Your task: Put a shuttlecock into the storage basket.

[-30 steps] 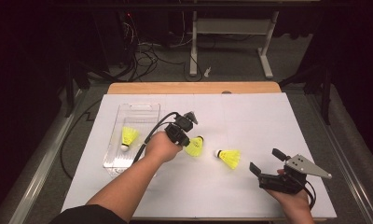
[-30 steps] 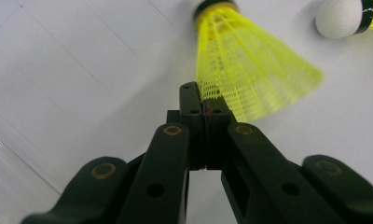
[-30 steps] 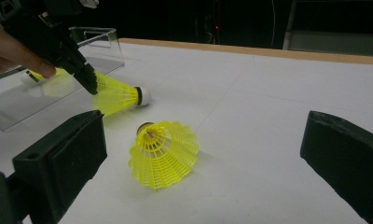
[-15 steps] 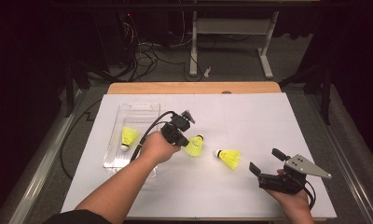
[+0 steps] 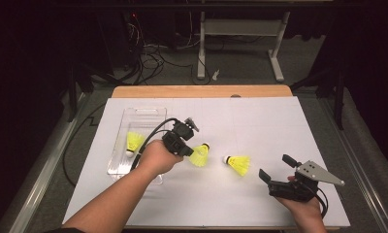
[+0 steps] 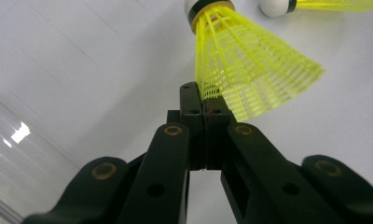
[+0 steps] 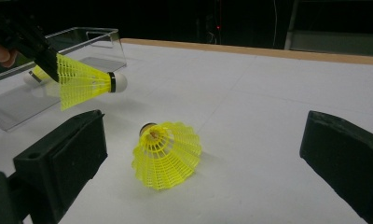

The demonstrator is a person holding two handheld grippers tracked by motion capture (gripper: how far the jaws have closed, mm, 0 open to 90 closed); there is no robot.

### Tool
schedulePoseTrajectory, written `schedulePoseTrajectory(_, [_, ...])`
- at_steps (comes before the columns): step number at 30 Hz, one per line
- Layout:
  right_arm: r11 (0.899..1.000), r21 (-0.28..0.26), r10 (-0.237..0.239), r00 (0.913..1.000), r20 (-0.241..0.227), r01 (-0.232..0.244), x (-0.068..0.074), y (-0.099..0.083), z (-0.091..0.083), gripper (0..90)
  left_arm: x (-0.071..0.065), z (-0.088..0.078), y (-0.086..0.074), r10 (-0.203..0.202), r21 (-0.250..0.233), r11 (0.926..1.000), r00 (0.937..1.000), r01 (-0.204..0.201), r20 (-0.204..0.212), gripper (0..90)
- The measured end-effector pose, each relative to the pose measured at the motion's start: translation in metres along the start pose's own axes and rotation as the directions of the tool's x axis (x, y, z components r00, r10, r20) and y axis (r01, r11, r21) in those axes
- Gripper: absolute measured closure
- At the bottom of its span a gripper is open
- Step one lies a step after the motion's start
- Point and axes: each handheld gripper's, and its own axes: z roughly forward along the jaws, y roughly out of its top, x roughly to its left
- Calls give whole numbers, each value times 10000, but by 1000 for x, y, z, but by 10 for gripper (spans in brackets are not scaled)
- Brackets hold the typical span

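High view, nearest the person: the right gripper [image 5: 273, 172] rests on the white table [image 5: 279, 121], its jaws standing wide with nothing between them, on the near right of the clear tray [image 5: 143, 112] and well apart from it. Just ahead of those open jaws a loose shuttlecock [image 5: 238, 163] lies on its side; in the right gripper view it [image 7: 166, 154] sits between the two jaws' lines, skirt mouth toward the camera and cork away, so its long axis runs roughly along the reach of that gripper, which is much the nearer one to it. Closer to the tray, the left gripper [image 5: 186, 148] has its jaws pinched tight on the skirt rim of the held shuttlecock [image 5: 199, 155], which the right gripper view shows hanging above the table, not touching it; in the left gripper view this held shuttlecock [image 6: 250, 74] points cork-first away from the jaws. The tray lies just to the left of that hand, with a third shuttlecock [image 5: 132, 141] already lying in it, so the carry looks short
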Motion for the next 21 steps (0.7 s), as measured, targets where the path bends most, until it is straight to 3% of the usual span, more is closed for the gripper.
schedulePoseTrajectory(21, [9999, 84, -110, 9999, -22, 111, 2, 0, 2, 10, -6, -23, -24, 183, 474, 9987, 9997, -189, 131, 899])
